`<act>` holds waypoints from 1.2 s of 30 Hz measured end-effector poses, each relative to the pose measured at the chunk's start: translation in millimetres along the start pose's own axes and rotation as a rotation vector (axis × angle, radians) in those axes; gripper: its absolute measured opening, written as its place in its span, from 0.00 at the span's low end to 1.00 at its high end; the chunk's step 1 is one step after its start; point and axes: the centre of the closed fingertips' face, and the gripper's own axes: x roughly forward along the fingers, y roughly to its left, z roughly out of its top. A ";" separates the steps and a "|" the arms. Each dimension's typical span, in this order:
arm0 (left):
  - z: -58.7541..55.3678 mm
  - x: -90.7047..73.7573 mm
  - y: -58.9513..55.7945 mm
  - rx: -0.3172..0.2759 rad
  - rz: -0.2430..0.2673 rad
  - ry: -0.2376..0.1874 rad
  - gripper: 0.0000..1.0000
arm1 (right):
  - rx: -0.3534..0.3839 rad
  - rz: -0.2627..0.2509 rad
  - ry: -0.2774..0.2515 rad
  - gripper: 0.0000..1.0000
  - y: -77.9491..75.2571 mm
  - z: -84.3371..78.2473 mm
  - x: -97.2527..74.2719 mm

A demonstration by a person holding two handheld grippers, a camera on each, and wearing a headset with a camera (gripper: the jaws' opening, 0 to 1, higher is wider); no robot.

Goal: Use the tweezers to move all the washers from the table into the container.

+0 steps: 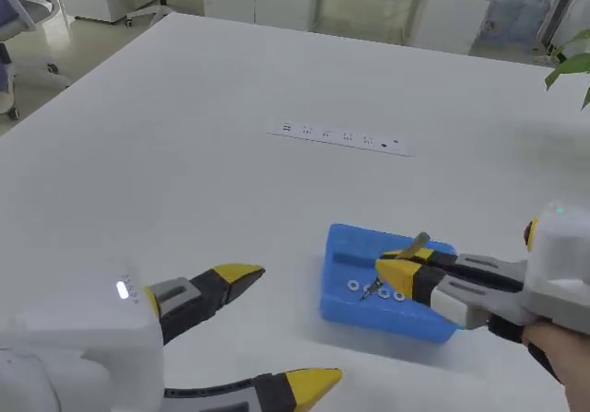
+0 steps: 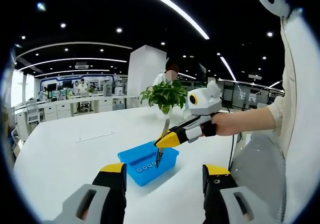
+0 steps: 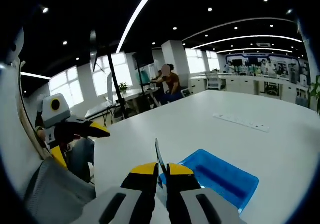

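Observation:
A blue container (image 1: 433,324) sits on the white table (image 1: 184,154) with several washers (image 1: 385,292) on its floor. My right gripper (image 1: 387,266) hovers over it, shut on metal tweezers (image 1: 419,243) whose tips point down among the washers. In the right gripper view the tweezers (image 3: 160,159) stand up between the closed jaws of the right gripper (image 3: 159,170), with the container (image 3: 220,176) just beyond. My left gripper (image 1: 286,329) is open to the left of the container, holding nothing. The left gripper view shows the left gripper (image 2: 165,171), the container (image 2: 147,166), tweezers (image 2: 160,151) and right gripper (image 2: 170,140).
A white power strip (image 1: 341,137) lies flat on the table beyond the container. A potted plant (image 2: 165,94) stands at the table's far right edge. Office chairs (image 1: 23,6) are off the far left corner. People sit at desks in the background.

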 end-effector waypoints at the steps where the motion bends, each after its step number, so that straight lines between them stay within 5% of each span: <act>1: -0.3 0.7 -0.2 0.003 -0.016 0.009 0.59 | -0.002 0.017 0.018 0.03 5.8 -5.7 -2.1; 4: -1.1 2.6 1.5 0.039 -0.042 0.039 0.54 | -0.046 0.059 0.083 0.03 18.3 -22.7 -7.0; 9: 2.8 7.6 -5.1 -0.014 -0.147 0.044 0.44 | -0.143 0.109 0.201 0.03 29.6 -50.3 -11.7; 17: -22.1 22.6 -28.4 0.098 -0.263 0.178 0.28 | -0.330 0.213 0.384 0.03 53.1 -82.1 -8.8; 19: -30.1 24.0 -36.6 0.138 -0.309 0.215 0.14 | -0.347 0.232 0.421 0.03 57.1 -89.9 -8.7; 21: -32.8 26.3 -41.7 0.154 -0.326 0.224 0.07 | -0.369 0.244 0.440 0.03 59.0 -93.9 -8.2; 25: -36.2 34.5 -48.6 0.146 -0.340 0.234 0.08 | -0.429 0.255 0.505 0.03 60.1 -104.9 -9.8; 30: -44.5 42.6 -56.4 0.201 -0.380 0.271 0.03 | -0.452 0.263 0.513 0.03 62.1 -103.5 -9.1; 36: -45.3 45.0 -53.4 0.222 -0.369 0.289 0.02 | -0.493 0.267 0.539 0.03 61.1 -104.2 -9.3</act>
